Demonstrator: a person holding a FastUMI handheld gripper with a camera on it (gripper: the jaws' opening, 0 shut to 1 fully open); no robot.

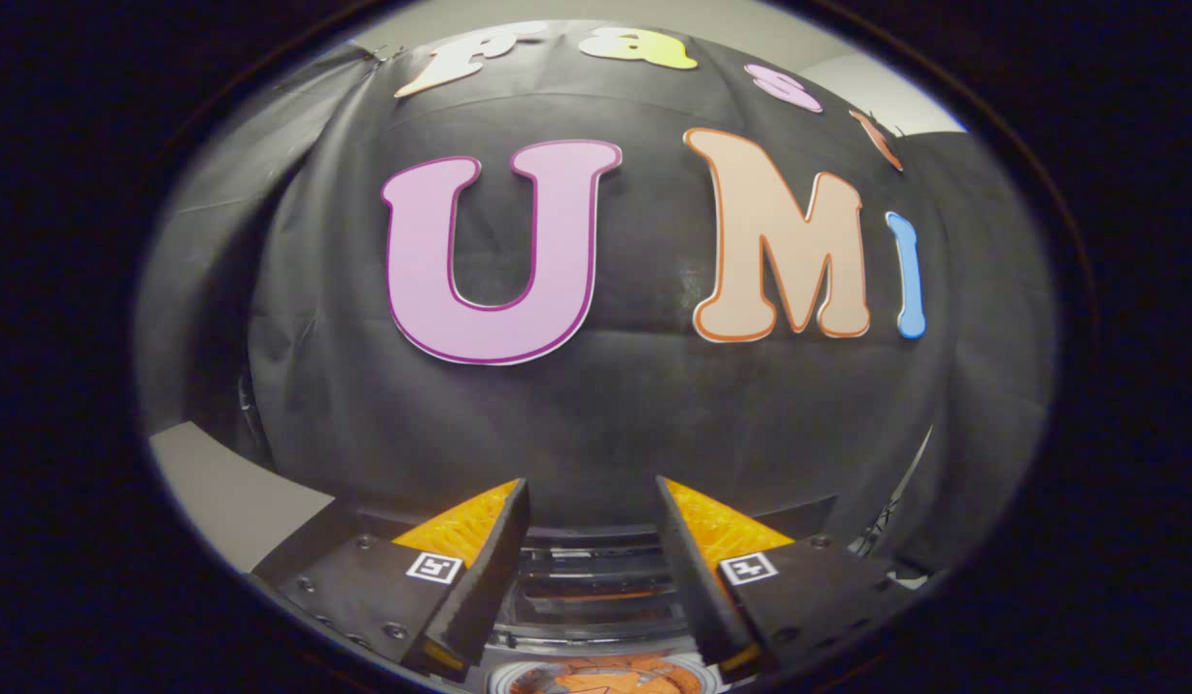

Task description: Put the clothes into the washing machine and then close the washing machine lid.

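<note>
Washing machine [596, 588] is sitting low down, right under and between my fingers, with its dark lid area and a chrome-looking rim showing in the gap. Below that rim, closest to me, I can see a round opening with something orange [605, 678] in it; could be the clothes, but I honestly can't tell from this angle. My gripper [593, 496] has its fingers spread apart with nothing between them, not touching anything, hanging above the machine. Beyond the fingertips it's just the booth's black cloth wall [596, 414]. Off to the left of the fingers there's a pale grey surface [229, 492] next to the machine.
</note>
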